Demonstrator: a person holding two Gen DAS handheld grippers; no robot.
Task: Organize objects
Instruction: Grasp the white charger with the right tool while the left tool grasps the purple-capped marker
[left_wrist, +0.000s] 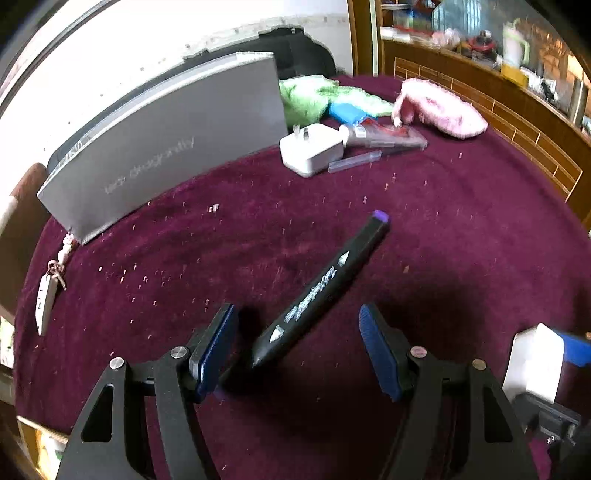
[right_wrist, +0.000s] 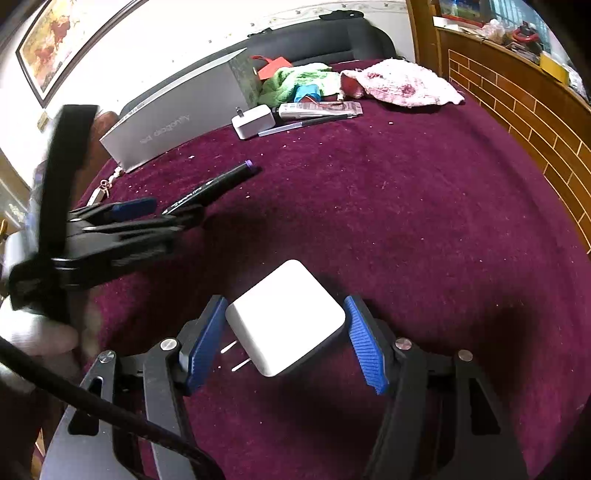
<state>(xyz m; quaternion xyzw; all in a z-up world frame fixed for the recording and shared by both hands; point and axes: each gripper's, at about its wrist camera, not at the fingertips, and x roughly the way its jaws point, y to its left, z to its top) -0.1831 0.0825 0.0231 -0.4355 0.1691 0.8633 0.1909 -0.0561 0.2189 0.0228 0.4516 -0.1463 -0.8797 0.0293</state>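
Note:
A black marker (left_wrist: 325, 291) with a purple end cap lies slantwise on the maroon cloth (left_wrist: 461, 240). Its near tip sits between the fingers of my left gripper (left_wrist: 295, 325), which stands open, its pads clear of the marker. In the right wrist view the same marker (right_wrist: 218, 181) lies ahead of the left gripper (right_wrist: 171, 212). My right gripper (right_wrist: 284, 328) is shut on a white plug charger (right_wrist: 288, 314), a blue pad against each side, prongs pointing to the lower left. That charger (left_wrist: 532, 362) shows at the right edge of the left wrist view.
A grey laptop box (left_wrist: 155, 155) stands at the back left, with a key fob (left_wrist: 48, 295) beside it. Further back lie a second white charger (left_wrist: 310, 147), pens (left_wrist: 354, 160), a packet, green cloth (left_wrist: 314, 98) and pink cloth (left_wrist: 439, 107). A wooden counter (right_wrist: 517, 99) borders the right.

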